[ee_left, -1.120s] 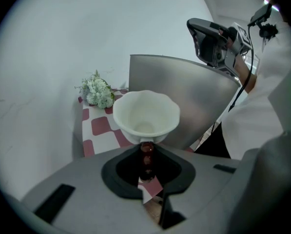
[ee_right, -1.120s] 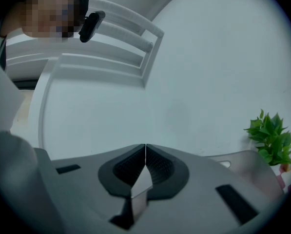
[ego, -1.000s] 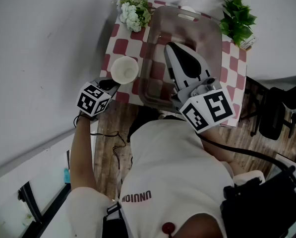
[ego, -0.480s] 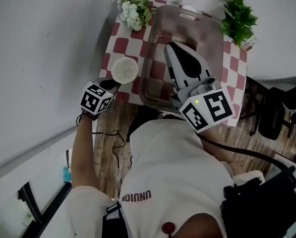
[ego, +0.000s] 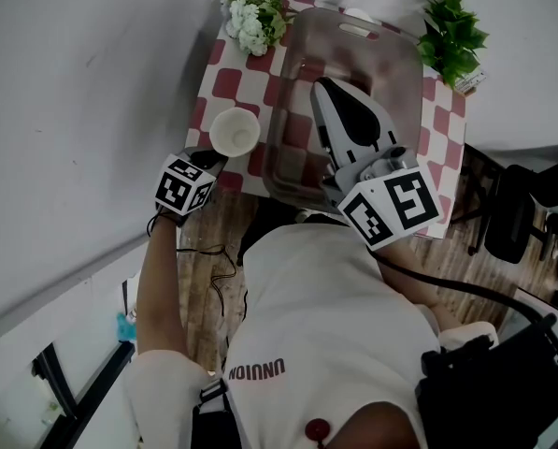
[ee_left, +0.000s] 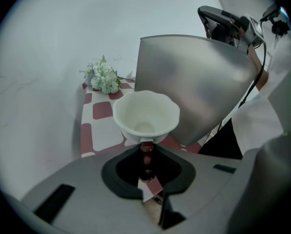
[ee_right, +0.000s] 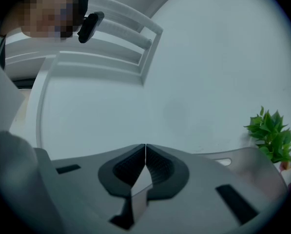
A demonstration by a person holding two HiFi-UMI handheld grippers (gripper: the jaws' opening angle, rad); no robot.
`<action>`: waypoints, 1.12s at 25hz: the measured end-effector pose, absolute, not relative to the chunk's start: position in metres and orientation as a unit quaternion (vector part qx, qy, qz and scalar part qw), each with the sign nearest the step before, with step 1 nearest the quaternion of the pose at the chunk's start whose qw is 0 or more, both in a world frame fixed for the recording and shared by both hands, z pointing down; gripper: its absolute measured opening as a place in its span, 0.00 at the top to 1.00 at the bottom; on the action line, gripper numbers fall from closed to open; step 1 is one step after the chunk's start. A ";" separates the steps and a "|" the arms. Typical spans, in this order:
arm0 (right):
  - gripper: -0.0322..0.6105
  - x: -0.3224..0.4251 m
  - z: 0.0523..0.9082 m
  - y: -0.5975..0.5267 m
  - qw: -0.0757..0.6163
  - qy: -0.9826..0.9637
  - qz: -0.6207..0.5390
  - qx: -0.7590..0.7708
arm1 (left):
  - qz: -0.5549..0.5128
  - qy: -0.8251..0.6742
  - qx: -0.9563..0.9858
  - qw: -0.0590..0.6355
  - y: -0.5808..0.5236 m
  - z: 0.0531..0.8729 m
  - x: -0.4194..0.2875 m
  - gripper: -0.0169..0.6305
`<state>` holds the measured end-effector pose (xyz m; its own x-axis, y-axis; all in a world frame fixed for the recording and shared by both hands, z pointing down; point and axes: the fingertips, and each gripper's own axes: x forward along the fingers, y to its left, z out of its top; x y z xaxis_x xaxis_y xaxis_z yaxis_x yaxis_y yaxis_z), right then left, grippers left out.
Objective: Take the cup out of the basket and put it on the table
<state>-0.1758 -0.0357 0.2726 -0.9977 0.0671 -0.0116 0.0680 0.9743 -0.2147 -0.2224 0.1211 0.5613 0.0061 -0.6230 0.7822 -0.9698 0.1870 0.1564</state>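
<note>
- The basket (ego: pixel 405 82), a tinted see-through tub, is seen standing on the checked worktop (ego: pixel 221 87). The red squares are shown through its floor, and the right gripper (ego: pixel 321 86) is stretched out over its inside.
- The cup (ego: pixel 235 131) is found outside the basket, just beside its left wall and over the left part of the worktop. Only its bare white inside is shown.
- Whether the cup's foot is touching the cloth cannot be told from any view.
- Only in the head view are both grippers taken in at once, the left gripper (ego: pixel 216 160) reaching to the cup's near side. A dark chair (ego: pixel 517 218) is caught at the right, with flowers (ego: pixel 252 21) and a green plant (ego: pixel 451 36) at the far corners of the worktop.
- In the left gripper view the cup (ee_left: pixel 146 113) is looked into from close up. The basket's grey wall (ee_left: pixel 199 87) is seen rising right beside it.
- There the grasp is settled: the cup's near wall, low down, is pinched between the fingers (ee_left: pixel 121 172), which are kept slightly apart by it.
- In the right gripper view a pale wall is shown, with the plant (ee_right: pixel 272 135) and the slotted rim of the basket (ee_right: pixel 233 161) at lower right.
- The right fingers (ee_right: pixel 130 167) are seen clenched, pad against pad, with nothing between them.
</note>
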 end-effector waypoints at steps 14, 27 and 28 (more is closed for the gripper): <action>0.92 -0.179 0.273 -0.034 0.001 0.994 -0.105 0.036 | 0.230 -0.673 0.584 0.391 0.126 0.574 -0.223 0.90; 0.92 -0.179 0.275 -0.032 -0.003 0.994 -0.106 0.039 | 0.238 -0.679 0.579 0.384 0.128 0.578 -0.221 0.90; 0.92 -0.179 0.275 -0.031 -0.003 0.994 -0.106 0.039 | 0.239 -0.680 0.578 0.383 0.128 0.579 -0.221 0.90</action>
<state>-0.1789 -0.0314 0.2748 -0.9969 0.0788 -0.0030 0.0777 0.9744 -0.2111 -0.2207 0.1278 0.5787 -0.0390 -0.6033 0.7965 -0.9689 0.2178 0.1175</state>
